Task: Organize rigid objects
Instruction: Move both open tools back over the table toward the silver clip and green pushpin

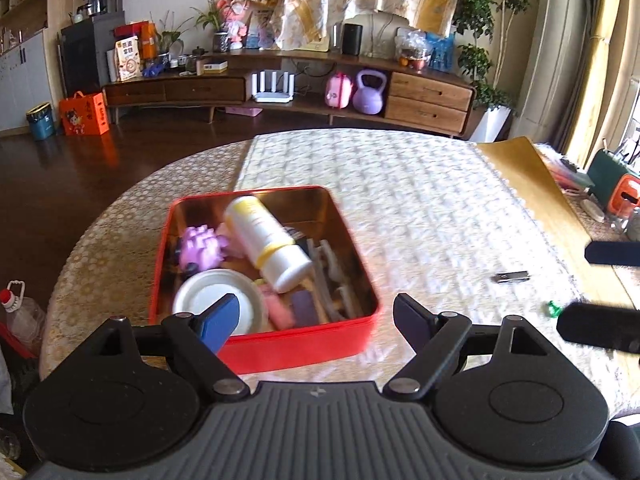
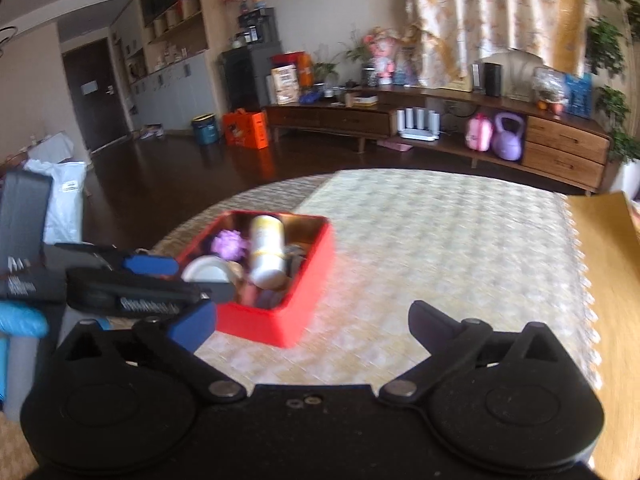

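Observation:
A red tin box [image 1: 304,344] sits on the round table's left side. It holds a white and yellow bottle [image 1: 266,238], a purple spiky toy [image 1: 200,246], a white round lid [image 1: 218,300] and several small items. My left gripper [image 1: 316,320] is open and empty, just above the box's near edge. My right gripper [image 2: 312,328] is open and empty, to the right of the box [image 2: 280,320]. The left gripper also shows in the right wrist view [image 2: 180,280]. The right gripper's fingers [image 1: 600,324] show at the right of the left wrist view.
A small dark clip-like item [image 1: 511,277] and a green bit [image 1: 553,309] lie on the white table runner [image 1: 400,200]. Clutter stands at the table's right edge [image 1: 616,196]. A low wooden cabinet [image 1: 280,84] lines the far wall.

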Demonstrator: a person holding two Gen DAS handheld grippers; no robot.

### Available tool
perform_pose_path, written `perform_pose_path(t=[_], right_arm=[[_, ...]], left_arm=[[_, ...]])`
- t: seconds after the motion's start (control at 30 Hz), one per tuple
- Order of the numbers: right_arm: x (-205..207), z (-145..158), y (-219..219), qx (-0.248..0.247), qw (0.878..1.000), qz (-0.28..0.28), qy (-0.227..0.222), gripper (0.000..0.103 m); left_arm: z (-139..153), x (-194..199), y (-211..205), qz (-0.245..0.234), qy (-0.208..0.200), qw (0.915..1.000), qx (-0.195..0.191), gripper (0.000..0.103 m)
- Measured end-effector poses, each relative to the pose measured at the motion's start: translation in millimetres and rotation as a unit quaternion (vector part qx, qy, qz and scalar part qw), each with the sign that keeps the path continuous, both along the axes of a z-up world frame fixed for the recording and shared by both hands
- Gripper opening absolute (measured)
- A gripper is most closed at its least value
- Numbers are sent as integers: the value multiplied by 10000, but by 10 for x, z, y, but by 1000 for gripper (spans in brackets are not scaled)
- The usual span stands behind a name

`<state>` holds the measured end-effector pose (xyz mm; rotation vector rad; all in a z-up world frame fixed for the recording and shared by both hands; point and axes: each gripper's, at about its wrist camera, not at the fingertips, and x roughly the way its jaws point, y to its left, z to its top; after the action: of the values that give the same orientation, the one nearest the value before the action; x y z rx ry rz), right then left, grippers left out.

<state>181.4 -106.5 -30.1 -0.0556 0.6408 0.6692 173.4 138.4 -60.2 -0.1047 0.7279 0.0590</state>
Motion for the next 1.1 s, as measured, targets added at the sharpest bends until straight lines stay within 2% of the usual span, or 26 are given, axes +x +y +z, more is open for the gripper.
perform_pose_path(t=[0.37,0.63,0.83,0.9,1.1], right_arm=[[60,-405,-768,-104,9963,-822,224,102],[206,-715,-1047,-297,9920,-1205,219,102],[324,-914,-1132,-328,9922,-1182,241,93],[383,-975,-1145,-376,9913,-1237,244,86],[518,-1136,-1137,-344,9913,-1211,379,75]], left_arm=[[-102,300,-666,-538,8,9978,-384,84],[-236,684,-1307,-999,203,9946,-179,84],[-430,1010,-1707,-1264,439,9910,-88,84],[-503,1116,-1769,-1265,547,9903,-170,84],[-707,1384,-1915,-1149,841,9890,-410,84]])
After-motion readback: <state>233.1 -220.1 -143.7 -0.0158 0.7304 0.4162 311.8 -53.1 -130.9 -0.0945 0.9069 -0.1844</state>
